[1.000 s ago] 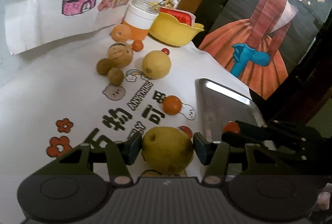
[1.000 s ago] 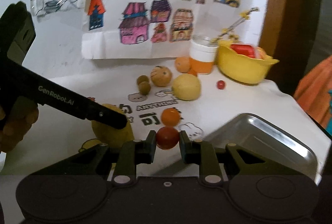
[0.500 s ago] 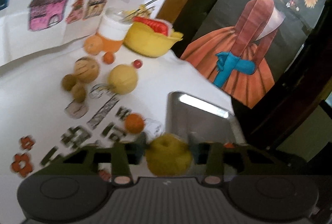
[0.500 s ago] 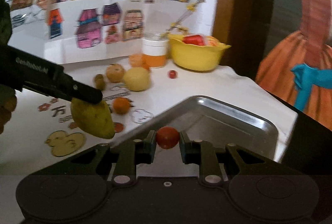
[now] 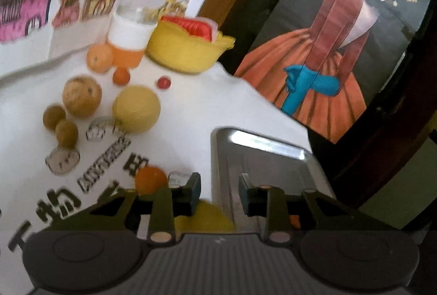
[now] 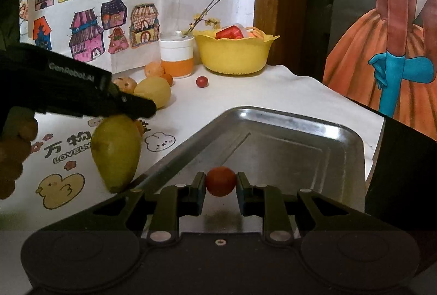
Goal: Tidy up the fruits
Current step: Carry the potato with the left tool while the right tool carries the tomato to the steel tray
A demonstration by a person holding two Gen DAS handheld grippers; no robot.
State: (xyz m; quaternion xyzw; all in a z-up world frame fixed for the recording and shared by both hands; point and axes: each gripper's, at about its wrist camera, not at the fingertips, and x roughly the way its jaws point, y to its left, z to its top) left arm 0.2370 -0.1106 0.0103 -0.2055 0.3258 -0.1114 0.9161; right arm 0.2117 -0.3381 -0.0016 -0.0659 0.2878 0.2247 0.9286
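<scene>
Right wrist view: right gripper (image 6: pixel 220 181) pinches a tomato (image 6: pixel 220 181) above the tray (image 6: pixel 314 136); left gripper (image 5: pixel 220 190) spread, pear (image 6: pixel 116 151) below it.

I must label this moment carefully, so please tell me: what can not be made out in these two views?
- Left wrist view: the pear lies mostly behind the fingers of the left gripper; what supports it is hidden.
- Right wrist view: the left gripper covers the pear's top, so any contact is unclear.
- Right wrist view: the rim of the yellow bowl hides most of the red item inside.
</scene>
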